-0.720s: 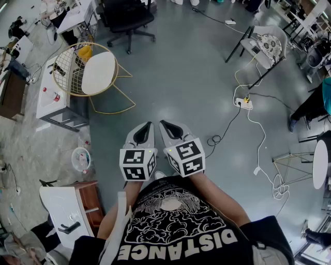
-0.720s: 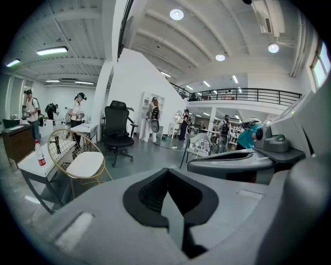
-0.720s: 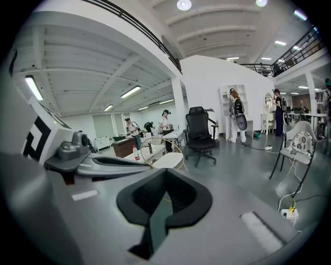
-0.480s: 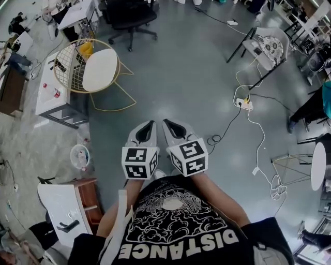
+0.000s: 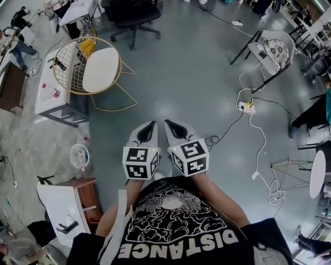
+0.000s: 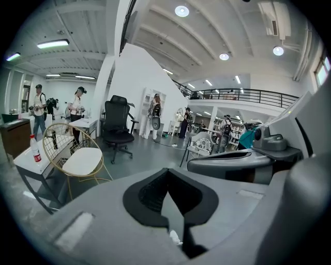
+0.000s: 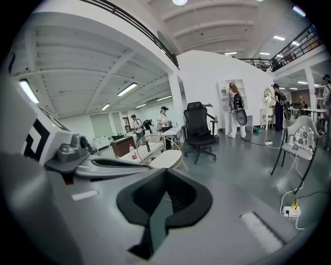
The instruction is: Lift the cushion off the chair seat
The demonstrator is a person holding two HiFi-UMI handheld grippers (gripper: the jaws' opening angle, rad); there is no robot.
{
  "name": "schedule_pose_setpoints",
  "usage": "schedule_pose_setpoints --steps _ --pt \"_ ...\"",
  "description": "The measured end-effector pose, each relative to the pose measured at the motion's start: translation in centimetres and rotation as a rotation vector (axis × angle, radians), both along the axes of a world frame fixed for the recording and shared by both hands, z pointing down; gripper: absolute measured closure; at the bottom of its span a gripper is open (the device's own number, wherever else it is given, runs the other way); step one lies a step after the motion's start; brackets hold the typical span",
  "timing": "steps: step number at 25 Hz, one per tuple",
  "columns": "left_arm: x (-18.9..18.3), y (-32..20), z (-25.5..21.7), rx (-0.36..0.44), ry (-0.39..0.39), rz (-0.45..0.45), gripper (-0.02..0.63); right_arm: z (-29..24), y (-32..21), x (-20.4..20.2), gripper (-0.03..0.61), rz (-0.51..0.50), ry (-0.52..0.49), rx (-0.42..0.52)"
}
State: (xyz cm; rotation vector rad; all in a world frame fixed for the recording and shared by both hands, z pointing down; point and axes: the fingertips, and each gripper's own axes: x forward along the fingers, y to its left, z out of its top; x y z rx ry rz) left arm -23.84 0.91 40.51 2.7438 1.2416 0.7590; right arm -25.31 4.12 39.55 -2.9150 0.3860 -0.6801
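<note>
Ceiling lights (image 6: 181,10) in gripper views, cushion (image 5: 101,70) in all

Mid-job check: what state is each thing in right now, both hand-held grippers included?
Left hand-held gripper: shut, empty.
Right hand-held gripper: shut, empty.
White cushion: flat on the seat, not yet lifted.
Gold wire chair: upright, cushion on it.
Patterned cushion: propped upright in the white chair.
Black office chair: upright.
</note>
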Motion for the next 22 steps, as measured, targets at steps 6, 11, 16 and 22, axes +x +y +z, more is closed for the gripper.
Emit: schedule_pose_setpoints --steps 6,11,16,22 --pt "4.0 2.7 0.9 0.021 -0.009 -0.027 0.621 0.9 2.8 4.1 0.581 -0.022 -0.004 0.027" --pt "7.7 5.3 0.3 0.039 -0.008 -0.076 0.621 0.6 5.6 7.9 0.581 -0.063 -0.009 0.056" --pt "10.2 7.9 0.5 0.048 -0.024 -0.105 0.621 0.4 8.1 10.6 0.581 -0.092 -0.006 0.074" --pt "12.2 11.2 0.9 0.076 -0.018 -0.109 0.621 1.1 11.5 13.0 0.581 -0.098 -0.015 0.109"
